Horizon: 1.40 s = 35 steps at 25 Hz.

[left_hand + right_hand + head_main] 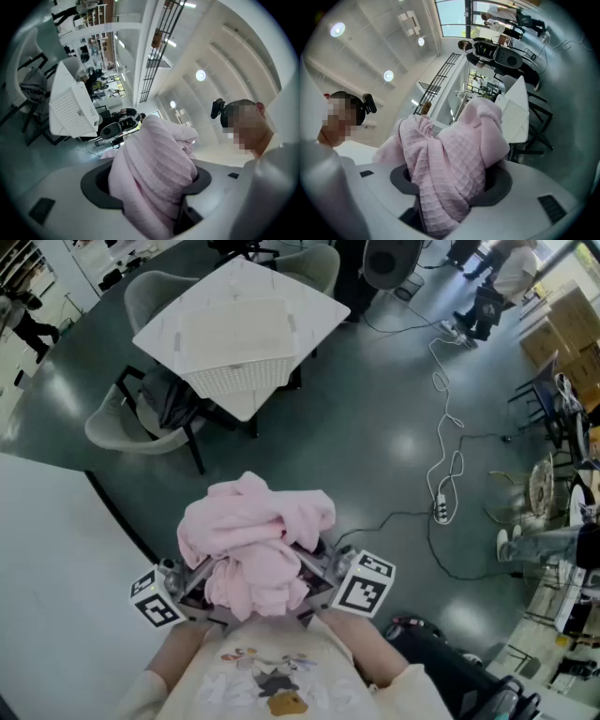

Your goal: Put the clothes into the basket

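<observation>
Left gripper (151, 187): jaws set wide and clamped on a bunched pink waffle-knit bundle of clothes (154, 159), which fills the gap between the pads and mounds up above them; right gripper (449, 187): jaws a little narrower, likewise closed on the pink bundle, cloth draping over both pads. In the head view the two grippers sit side by side close to the person's chest, marker cubes turned outward, the bundle heaped across both. White perforated basket (234, 379): stands on a white square table (314, 301) ringed by grey chairs (122, 427), well apart from the bundle across the dark floor, with a white power strip (441, 512) and its cable lying to the right
</observation>
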Tool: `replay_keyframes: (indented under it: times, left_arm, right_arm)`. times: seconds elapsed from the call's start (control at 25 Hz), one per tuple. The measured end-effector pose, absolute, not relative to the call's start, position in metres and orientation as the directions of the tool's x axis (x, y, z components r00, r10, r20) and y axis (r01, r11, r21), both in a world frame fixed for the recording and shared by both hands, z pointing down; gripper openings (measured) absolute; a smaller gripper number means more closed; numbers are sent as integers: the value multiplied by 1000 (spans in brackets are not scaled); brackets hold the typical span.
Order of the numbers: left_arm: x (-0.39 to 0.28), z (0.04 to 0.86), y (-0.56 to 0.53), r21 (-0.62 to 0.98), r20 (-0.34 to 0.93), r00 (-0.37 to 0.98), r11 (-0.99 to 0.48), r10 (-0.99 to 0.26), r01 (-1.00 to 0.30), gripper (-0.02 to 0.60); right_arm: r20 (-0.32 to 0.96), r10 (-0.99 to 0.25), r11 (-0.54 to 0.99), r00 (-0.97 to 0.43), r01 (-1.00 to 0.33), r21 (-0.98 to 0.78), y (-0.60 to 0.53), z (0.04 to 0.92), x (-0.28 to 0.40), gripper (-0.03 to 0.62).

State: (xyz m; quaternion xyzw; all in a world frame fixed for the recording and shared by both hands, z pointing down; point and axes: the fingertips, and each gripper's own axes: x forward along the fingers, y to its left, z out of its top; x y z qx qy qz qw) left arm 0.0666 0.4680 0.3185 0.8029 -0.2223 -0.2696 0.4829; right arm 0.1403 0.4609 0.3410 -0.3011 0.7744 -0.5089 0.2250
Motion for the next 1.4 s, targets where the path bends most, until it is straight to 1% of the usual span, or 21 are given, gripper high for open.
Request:
replay_keyframes:
  times: [0.2,0.48,0.64,0.76,0.96,1.24,1.4]
  left_arm:
    - [29,323,500,889,-207,766,-444,-608,-113,301]
    - [-17,334,531,905,-193,723,-406,-664,-131,301]
    - [-35,331,537,901,-202,705,-412,-680,-139,302]
    - [-45,332,540,906,-203,700,-403,-684,-130,301]
    - [-50,335,546,913,-199,719,-393,-666,-111,301]
    - [-35,339,533,919,-219,734,-389,-642,-66,301]
    - [-31,349,513,923,-207,734,-377,-647,-73,301]
  right_arm:
    - [-54,-699,310,-713,-235,-921,493,346,102,241]
    - [-24,-659,295,-752,-229,-928,520,357,56,241]
    - [-28,-634,315,-773,-226,-922,523,352,38,241]
    - [-14,-630,303,-777,-230,-925,526,353,27,241]
    - [4,-644,277,-765,-239,-931,533,354,23,241]
    - [38,-667,261,-744,-281,-924,523,357,40,241]
    - [46,-663,248,-747,-277,-928,502,367,43,241]
